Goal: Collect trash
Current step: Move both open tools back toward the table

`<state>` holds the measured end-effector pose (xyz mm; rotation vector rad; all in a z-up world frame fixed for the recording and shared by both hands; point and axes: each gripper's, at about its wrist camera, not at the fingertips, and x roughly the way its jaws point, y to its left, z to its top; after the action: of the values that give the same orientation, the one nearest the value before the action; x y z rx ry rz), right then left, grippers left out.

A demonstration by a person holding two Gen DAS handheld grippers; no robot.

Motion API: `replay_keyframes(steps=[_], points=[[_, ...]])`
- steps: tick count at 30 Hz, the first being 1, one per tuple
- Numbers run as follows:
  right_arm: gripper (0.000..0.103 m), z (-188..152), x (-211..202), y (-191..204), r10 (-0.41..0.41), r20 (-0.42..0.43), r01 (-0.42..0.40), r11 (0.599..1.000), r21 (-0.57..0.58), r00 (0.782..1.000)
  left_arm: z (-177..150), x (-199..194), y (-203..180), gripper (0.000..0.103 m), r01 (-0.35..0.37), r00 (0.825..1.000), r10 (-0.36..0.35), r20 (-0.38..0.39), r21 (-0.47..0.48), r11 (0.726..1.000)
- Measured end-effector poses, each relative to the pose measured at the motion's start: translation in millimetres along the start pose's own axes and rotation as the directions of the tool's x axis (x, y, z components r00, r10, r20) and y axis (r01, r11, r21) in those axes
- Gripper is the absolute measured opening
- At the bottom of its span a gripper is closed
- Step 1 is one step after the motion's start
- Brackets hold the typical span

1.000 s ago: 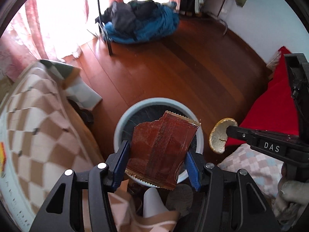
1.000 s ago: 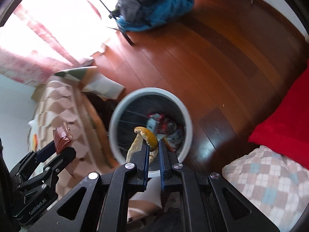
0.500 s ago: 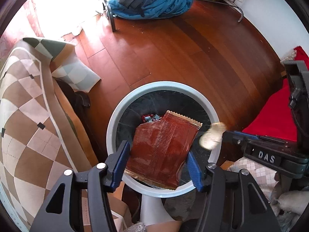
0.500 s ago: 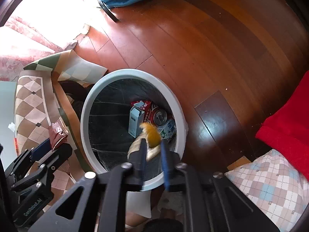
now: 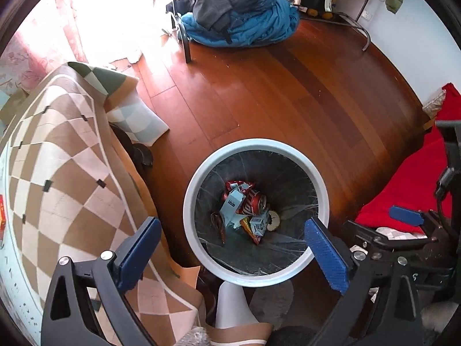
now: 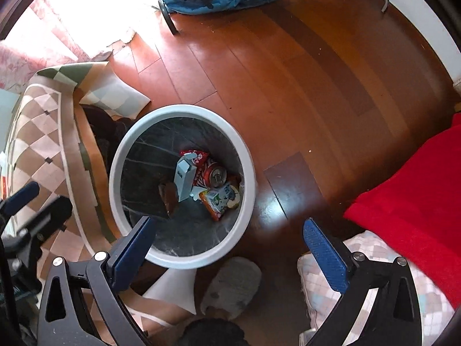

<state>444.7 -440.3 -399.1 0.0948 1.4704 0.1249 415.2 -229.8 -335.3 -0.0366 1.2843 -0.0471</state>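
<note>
A round white trash bin [image 5: 190,190] with a dark liner stands on the wooden floor, also in the right wrist view [image 6: 247,170]. Inside lie a red soda can [image 5: 255,203], a pale blue carton [image 5: 232,203], wrappers, the brown wrapper [image 6: 168,194] and the peel [image 5: 273,220]. My left gripper [image 5: 230,248] is open and empty above the bin's near rim. My right gripper [image 6: 227,245] is open and empty, just right of the bin's near edge.
A checked beige blanket [image 5: 57,173] covers furniture on the left. A red cloth [image 6: 409,201] and a checked cushion [image 6: 371,259] lie on the right. A blue pile of clothes [image 5: 239,20] sits by a rack leg at the far end. A slipper [image 6: 233,285] is near the bin.
Both grippers opened. The brown wrapper dropped from my left gripper and the peel from my right gripper into the bin. Both views moved over the bin.
</note>
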Motion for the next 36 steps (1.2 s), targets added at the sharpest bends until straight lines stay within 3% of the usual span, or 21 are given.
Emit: replay_keyframes(steps=[14, 26, 30, 33, 36], points=[[0.103, -27, -79, 23, -0.022, 0.096, 0.025, 0.999, -0.033, 0.995, -15, -70, 9, 0.102, -0.013, 0.996, 0.015, 0.086, -0.015, 1.0], [0.103, -61, -172, 50, 0.024, 0.22, -0.021, 1.0, -0.017, 0.975, -44, -157, 32, 0.102, 0.014, 0.978, -0.002, 0.211, -0.058, 0.998], [0.103, -69, -207, 71, 0.106, 0.268, -0.104, 0.994, -0.02, 0.958, -54, -193, 59, 0.102, -0.014, 0.965, 0.044, 0.26, -0.117, 0.993], [0.103, -72, -220, 106, 0.182, 0.271, -0.171, 0.983, -0.064, 0.945, -67, -215, 102, 0.102, -0.054, 0.955, 0.109, 0.275, -0.199, 0.979], [0.103, -71, -217, 164, 0.231, 0.225, -0.2, 0.968, -0.154, 0.946, -92, -222, 163, 0.102, -0.115, 0.948, 0.196, 0.25, -0.306, 0.945]])
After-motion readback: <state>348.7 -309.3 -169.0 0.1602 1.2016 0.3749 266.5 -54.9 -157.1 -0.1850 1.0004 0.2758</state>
